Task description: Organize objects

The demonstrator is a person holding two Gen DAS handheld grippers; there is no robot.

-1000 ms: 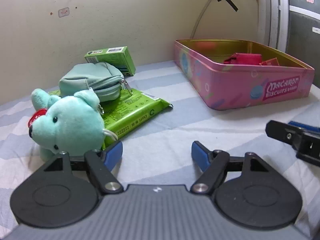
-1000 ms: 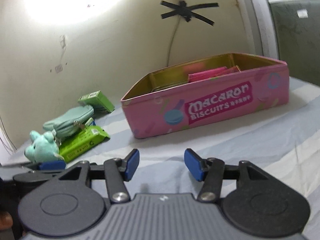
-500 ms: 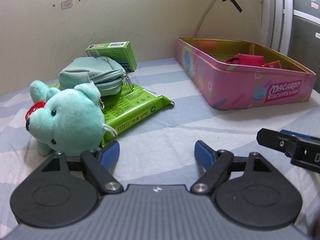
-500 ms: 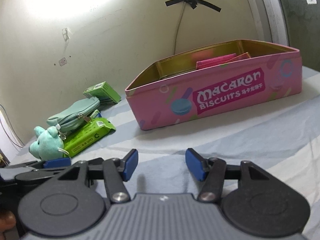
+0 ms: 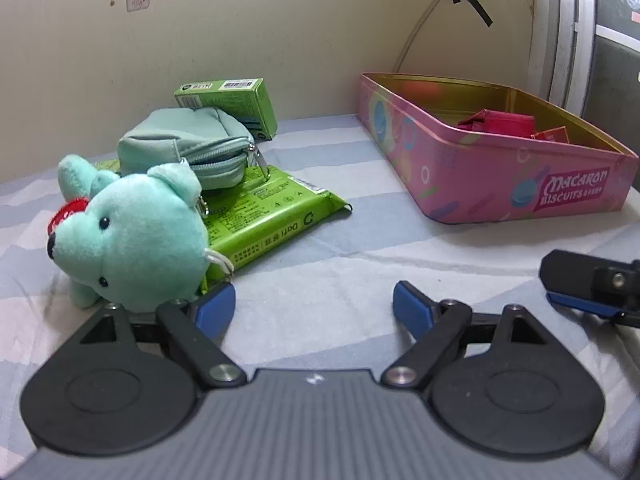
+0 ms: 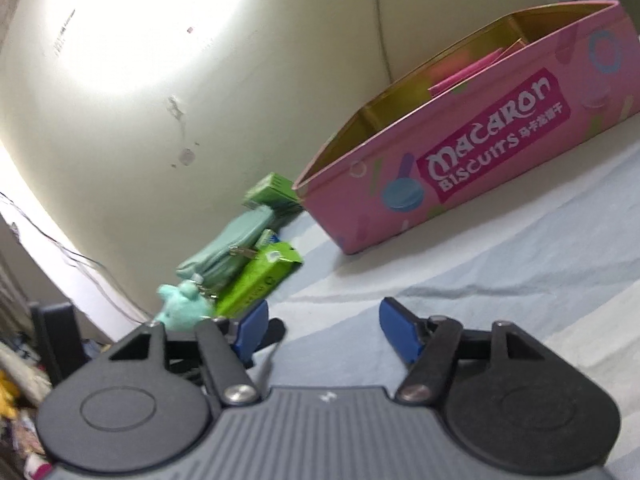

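I am holding the left hand-held gripper (image 5: 314,306) with jaws apart and empty, low over the striped bedsheet (image 5: 360,248). The plush bear (image 5: 132,236) is lying just beside its left finger, resting against the green packet (image 5: 264,216). Judged soft and light; I am planning a grip across its head. The right hand-held gripper (image 6: 324,328) is also spread, empty.

Lying clustered near bed's (image 5: 320,240) far-left edge: teal bear (image 5: 132,236), pouch (image 5: 188,148) atop green packet (image 5: 264,220), green box (image 5: 232,100); pink tin (image 5: 500,176) sitting open far-right.
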